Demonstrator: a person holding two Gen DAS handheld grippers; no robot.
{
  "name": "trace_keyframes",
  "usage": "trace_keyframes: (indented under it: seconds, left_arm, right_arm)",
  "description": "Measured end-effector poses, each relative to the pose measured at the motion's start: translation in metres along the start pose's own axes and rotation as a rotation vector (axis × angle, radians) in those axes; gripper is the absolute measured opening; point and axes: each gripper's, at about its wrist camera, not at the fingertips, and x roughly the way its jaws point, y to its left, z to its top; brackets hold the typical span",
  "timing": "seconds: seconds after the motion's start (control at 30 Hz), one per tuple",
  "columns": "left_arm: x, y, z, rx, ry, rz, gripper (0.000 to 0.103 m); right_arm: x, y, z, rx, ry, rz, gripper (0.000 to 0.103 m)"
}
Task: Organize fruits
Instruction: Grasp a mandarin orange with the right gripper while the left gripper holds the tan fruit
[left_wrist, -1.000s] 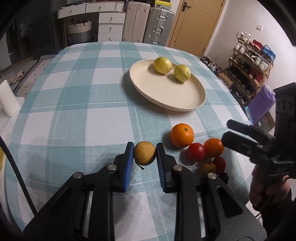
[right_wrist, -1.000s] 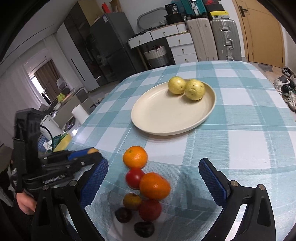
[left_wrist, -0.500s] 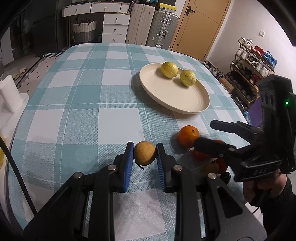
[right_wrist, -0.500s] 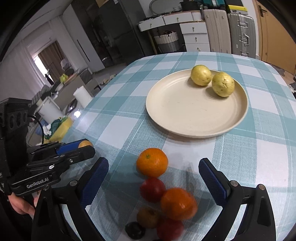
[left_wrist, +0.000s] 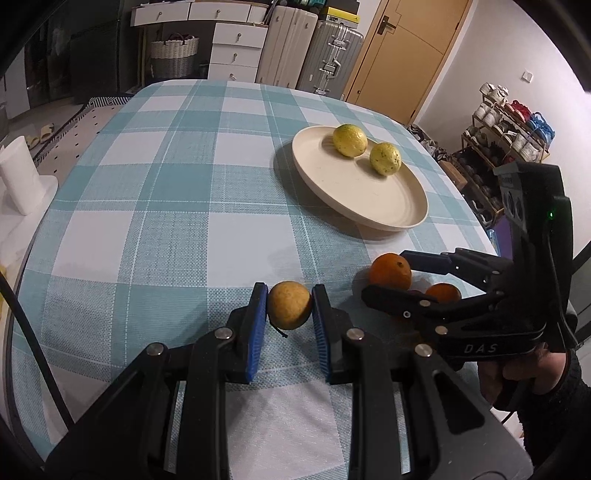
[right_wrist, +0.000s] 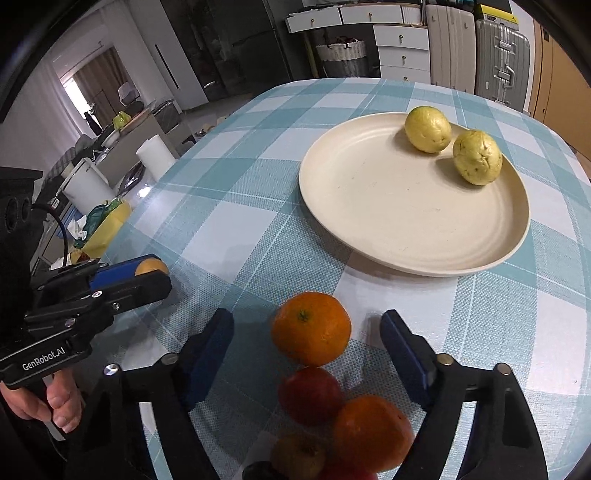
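My left gripper (left_wrist: 290, 306) is shut on a brownish-yellow round fruit (left_wrist: 289, 305), held just above the checked tablecloth; it also shows in the right wrist view (right_wrist: 149, 266). My right gripper (right_wrist: 308, 334) is open, its jaws on either side of an orange (right_wrist: 311, 328), not touching it. Behind that orange lies a cluster: a red fruit (right_wrist: 310, 395), a second orange (right_wrist: 371, 430) and darker small fruits. A cream plate (right_wrist: 369, 206) holds two yellow fruits (right_wrist: 428, 129) (right_wrist: 477, 157) at its far side.
The table (left_wrist: 166, 184) has a teal and white checked cloth. White paper rolls (right_wrist: 155, 151) and clutter sit off its left edge. Drawers, suitcases (left_wrist: 328, 61) and a door stand beyond the far end; a shoe rack (left_wrist: 509, 129) is at right.
My right gripper has moved forward and down around the front orange, jaws narrowing somewhat. My left gripper has kept its hold on the brownish-yellow fruit, shifting slightly back from the plate.
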Motion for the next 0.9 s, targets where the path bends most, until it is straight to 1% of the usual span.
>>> trace_keyframes:
  seconds: [0.03, 0.07, 0.1, 0.17, 0.23, 0.33, 0.47, 0.57, 0.73, 0.9]
  left_arm:
    - [0.001, 0.001, 0.000, -0.003, 0.001, -0.002, 0.021]
    - [0.001, 0.001, 0.000, -0.005, 0.002, -0.004, 0.021]
    - [0.001, 0.001, -0.001, -0.006, 0.003, -0.005, 0.021]
    - [0.002, 0.001, -0.001, -0.010, 0.005, -0.008, 0.021]
    - [0.002, 0.001, -0.001, -0.011, 0.007, -0.009, 0.021]
    - [0.003, 0.002, 0.000, -0.014, 0.007, -0.010, 0.021]
    - [0.003, 0.003, 0.000, -0.018, 0.003, -0.014, 0.021]
    - [0.000, 0.005, 0.001, -0.029, -0.015, -0.029, 0.021]
    - [-0.002, 0.005, 0.006, -0.022, -0.023, -0.035, 0.021]
    - [-0.003, -0.006, 0.021, 0.022, -0.043, -0.043, 0.021]
  right_arm:
    - [0.001, 0.001, 0.000, -0.001, 0.002, -0.001, 0.074]
    - [0.002, 0.001, 0.000, 0.000, 0.004, -0.002, 0.072]
    - [0.002, 0.001, 0.000, 0.000, 0.007, -0.004, 0.067]
    - [0.003, 0.003, 0.001, -0.011, 0.007, -0.040, 0.062]
    - [0.003, 0.003, 0.001, -0.013, 0.008, -0.036, 0.052]
    - [0.003, 0.002, 0.001, -0.015, 0.005, -0.040, 0.043]
    - [0.001, 0.000, -0.001, -0.002, -0.003, -0.028, 0.042]
    - [-0.002, -0.003, -0.002, 0.019, -0.011, 0.000, 0.042]
    - [-0.018, -0.002, -0.004, 0.019, -0.062, 0.017, 0.042]
    - [-0.037, -0.006, 0.000, 0.037, -0.103, 0.051, 0.042]
